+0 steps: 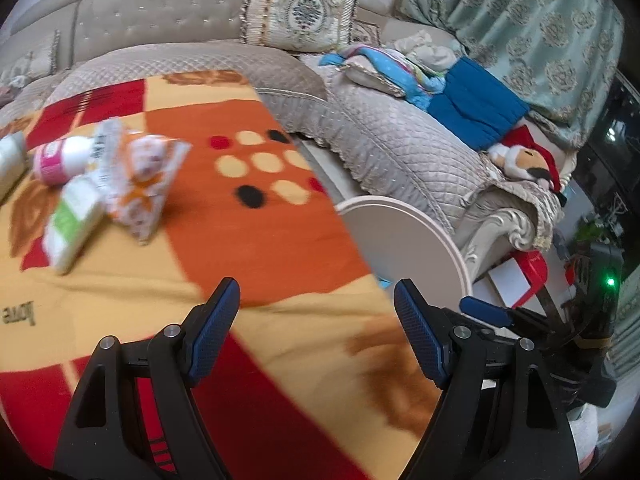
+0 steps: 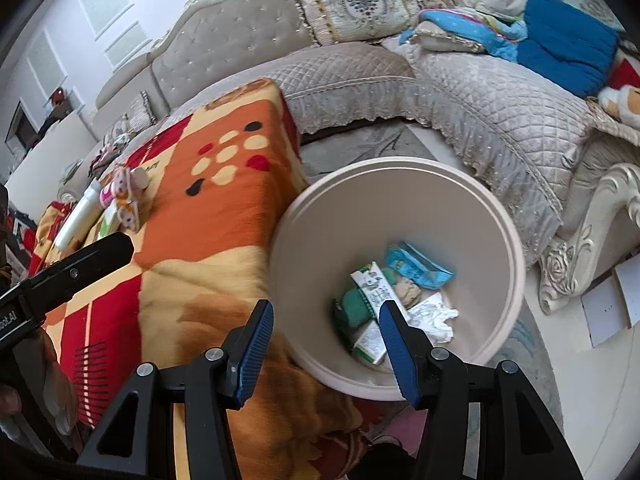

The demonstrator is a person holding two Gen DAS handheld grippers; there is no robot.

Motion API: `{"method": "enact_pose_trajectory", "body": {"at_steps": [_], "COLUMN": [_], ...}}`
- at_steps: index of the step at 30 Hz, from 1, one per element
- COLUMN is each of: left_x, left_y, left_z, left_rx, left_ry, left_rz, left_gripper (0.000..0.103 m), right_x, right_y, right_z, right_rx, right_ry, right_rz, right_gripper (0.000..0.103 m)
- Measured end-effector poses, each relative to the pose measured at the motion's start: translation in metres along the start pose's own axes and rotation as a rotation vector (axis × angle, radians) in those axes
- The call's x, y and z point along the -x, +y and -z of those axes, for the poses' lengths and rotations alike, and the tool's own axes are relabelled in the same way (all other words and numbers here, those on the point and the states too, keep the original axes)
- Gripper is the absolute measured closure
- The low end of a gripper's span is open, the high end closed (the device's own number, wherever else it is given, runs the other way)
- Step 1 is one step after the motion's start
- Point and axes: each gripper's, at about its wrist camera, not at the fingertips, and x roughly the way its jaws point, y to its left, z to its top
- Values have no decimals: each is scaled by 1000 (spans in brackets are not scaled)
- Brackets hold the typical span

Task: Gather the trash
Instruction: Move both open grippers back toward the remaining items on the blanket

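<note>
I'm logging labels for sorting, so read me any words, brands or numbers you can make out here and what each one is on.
"love" or "home", cannot tell which, upside down on the blanket.
Letters ending "AI", cut off, on the left claw.
Pink bottle label: blurred.
Green-and-white pack: blurred.
Orange wrapper: blurred.
Blue wrapper and white carton in the bin: print too small to read.

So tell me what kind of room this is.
Most likely a home living room. A tufted beige sofa with an ornate cushion wraps around a low table under a patterned blanket, patterned curtains hang behind, and a round trash bin stands beside the table.
</note>
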Motion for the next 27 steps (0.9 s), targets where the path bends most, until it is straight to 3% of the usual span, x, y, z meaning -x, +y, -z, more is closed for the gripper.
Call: {"method": "enact_pose_trajectory", "body": {"at_steps": [5,8,12,19,27], "left_x": [19,28,32,15,-22], "left_y": [44,78,117,164,180], "left_z": [4,6,3,-15,-27], "left_rx": [31,60,64,-17,-55], "left_ry": [-14,-18,-20,-10,71], "left_rz": [-53,-89,-148,-218,-243], "left_gripper": [24,24,24,24,24], "right_x": [-5,-10,-18,-30,-51], "right_y": [26,46,69,99,122], "right_z": [-3,-4,-6,-11,-26], "right_rx": [41,77,121,155,203], "right_ry": [5,15,31,60,98], "right_rz": [-35,-58,-91,-131,-157], "right_gripper": [48,39,39,39,39]}}
